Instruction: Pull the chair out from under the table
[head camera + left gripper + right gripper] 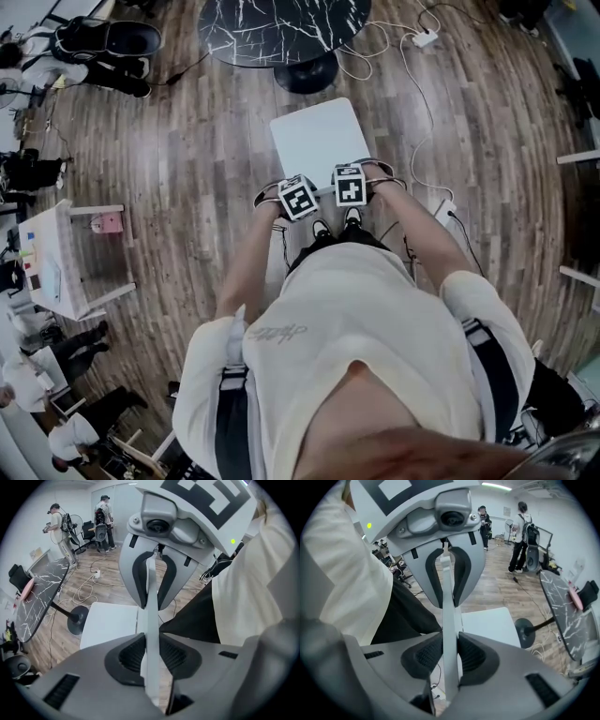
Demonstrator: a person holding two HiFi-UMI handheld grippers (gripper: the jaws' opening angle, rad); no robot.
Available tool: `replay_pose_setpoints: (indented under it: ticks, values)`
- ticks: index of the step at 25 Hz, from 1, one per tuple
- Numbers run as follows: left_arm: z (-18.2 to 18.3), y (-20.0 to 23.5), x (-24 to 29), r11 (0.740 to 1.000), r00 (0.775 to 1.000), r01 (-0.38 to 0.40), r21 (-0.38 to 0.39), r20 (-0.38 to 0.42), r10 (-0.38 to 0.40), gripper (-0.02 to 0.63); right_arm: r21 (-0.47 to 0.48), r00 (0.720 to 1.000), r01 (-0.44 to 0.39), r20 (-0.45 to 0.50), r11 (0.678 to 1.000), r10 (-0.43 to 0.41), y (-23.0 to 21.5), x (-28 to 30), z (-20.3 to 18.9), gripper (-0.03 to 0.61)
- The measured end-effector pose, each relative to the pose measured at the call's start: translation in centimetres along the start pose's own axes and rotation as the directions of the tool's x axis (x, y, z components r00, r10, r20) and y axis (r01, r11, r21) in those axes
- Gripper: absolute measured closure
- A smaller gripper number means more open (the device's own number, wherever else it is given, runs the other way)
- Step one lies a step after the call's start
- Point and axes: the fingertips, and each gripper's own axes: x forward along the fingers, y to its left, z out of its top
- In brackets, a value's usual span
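- Head view first: the white chair (319,141) sits on the wood floor (178,150) right in front of me, with its seat pointing toward the black marbled desk (281,23). The seat's far edge is near the desk's round pedestal foot (306,75). Most of the seat looks clear of the desktop, so I'd guess the pull is well along.
- Left gripper (151,654): the jaws are closed onto the thin white backrest (151,616). The ribbed pads press both faces, and I see the panel edge-on running up between them.
- Right gripper (451,657): same deal, clamped on the same backrest just beside the left one. Each gripper view also shows the other gripper biting the panel.
- Handling guess: it's a rigid moulded shell and looks light, so it should slide across the floor rather than need lifting.
- The panel is thin and smooth, so the pads could creep up off the top edge if I haul at an angle. I'd keep the pull low and level.
- Where to hold: the top of the backrest, two grips side by side near the middle, which is what I've got. A wider spread would probably stop it yawing better.
- Watch-out: loose cables (361,64) lie on the floor by the desk foot and off to the chair's right. The legs are hidden under the seat, so I can't tell if they're clear.
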Motion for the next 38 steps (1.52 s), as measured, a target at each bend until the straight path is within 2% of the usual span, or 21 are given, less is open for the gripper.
replay_pose_setpoints:
  ticks: [6, 9, 11, 14, 16, 18, 20, 23, 25, 27, 29, 32, 36, 38]
  values:
    - [0.3, -0.1, -0.3, 0.998, 0.998, -0.01, -0.063, 0.054, 0.013, 0.509, 0.007, 1.0, -0.005, -0.03, 1.0, 0.005, 0.1, 0.2, -0.7, 0.476]
    - [-0.1, 0.0, -0.5, 0.996, 0.997, -0.036, -0.081, 0.068, 0.041, 0.509, 0.033, 1.0, 0.021, -0.012, 0.999, -0.021, -0.2, 0.0, -0.6, 0.468]
    - [-0.6, 0.0, -1.1, 0.994, 0.995, -0.053, -0.092, 0.078, 0.061, 0.509, 0.067, 0.999, 0.042, 0.024, 0.997, -0.044, -0.3, -0.3, -0.3, 0.461]
    - [-0.6, 0.1, -2.7, 0.987, 0.985, -0.06, -0.15, 0.154, 0.083, 0.509, 0.116, 0.992, 0.082, 0.086, 0.99, -0.092, -0.7, -2.0, 0.1, 0.442]
    - [-0.6, 0.4, -3.9, 0.977, 0.973, -0.068, -0.2, 0.204, 0.109, 0.509, 0.162, 0.984, 0.095, 0.133, 0.982, -0.117, -0.5, -3.2, 0.1, 0.44]
    - [-0.6, 1.3, -5.3, 0.962, 0.953, -0.108, -0.252, 0.25, 0.173, 0.509, 0.232, 0.967, 0.096, 0.21, 0.968, -0.146, -0.7, -4.4, 0.4, 0.44]
    - [-0.3, 2.2, -7.3, 0.939, 0.921, -0.146, -0.312, 0.304, 0.244, 0.509, 0.322, 0.938, 0.094, 0.288, 0.942, -0.192, -1.0, -6.1, 0.7, 0.452]
    - [0.9, 2.8, -10.6, 0.899, 0.859, -0.136, -0.415, 0.402, 0.316, 0.509, 0.469, 0.88, 0.112, 0.363, 0.876, -0.306, -2.0, -8.8, 0.6, 0.452]
    - [1.7, 3.6, -13.1, 0.864, 0.8, -0.152, -0.48, 0.453, 0.393, 0.522, 0.543, 0.829, 0.158, 0.38, 0.825, -0.41, -3.2, -10.9, 0.6, 0.468]
    - [2.3, 4.6, -15.9, 0.824, 0.732, -0.197, -0.531, 0.48, 0.484, 0.577, 0.601, 0.767, 0.208, 0.389, 0.772, -0.51, -4.4, -13.3, 0.7, 0.509]
    - [2.9, 5.4, -18.5, 0.795, 0.677, -0.243, -0.556, 0.49, 0.55, 0.595, 0.652, 0.701, 0.207, 0.421, 0.73, -0.575, -5.3, -16.0, 1.3, 0.557]
    - [3.7, 6.4, -22.2, 0.754, 0.601, -0.298, -0.585, 0.499, 0.624, 0.597, 0.69, 0.615, 0.19, 0.471, 0.699, -0.632, -6.3, -19.9, 2.5, 0.572]
    - [4.2, 7.9, -26.7, 0.688, 0.492, -0.335, -0.644, 0.503, 0.71, 0.597, 0.708, 0.523, 0.226, 0.491, 0.669, -0.696, -7.5, -24.3, 3.1, 0.572]
    - [4.0, 8.4, -28.5, 0.66, 0.456, -0.382, -0.648, 0.489, 0.744, 0.597, 0.71, 0.487, 0.265, 0.486, 0.653, -0.726, -7.9, -26.3, 3.3, 0.572]
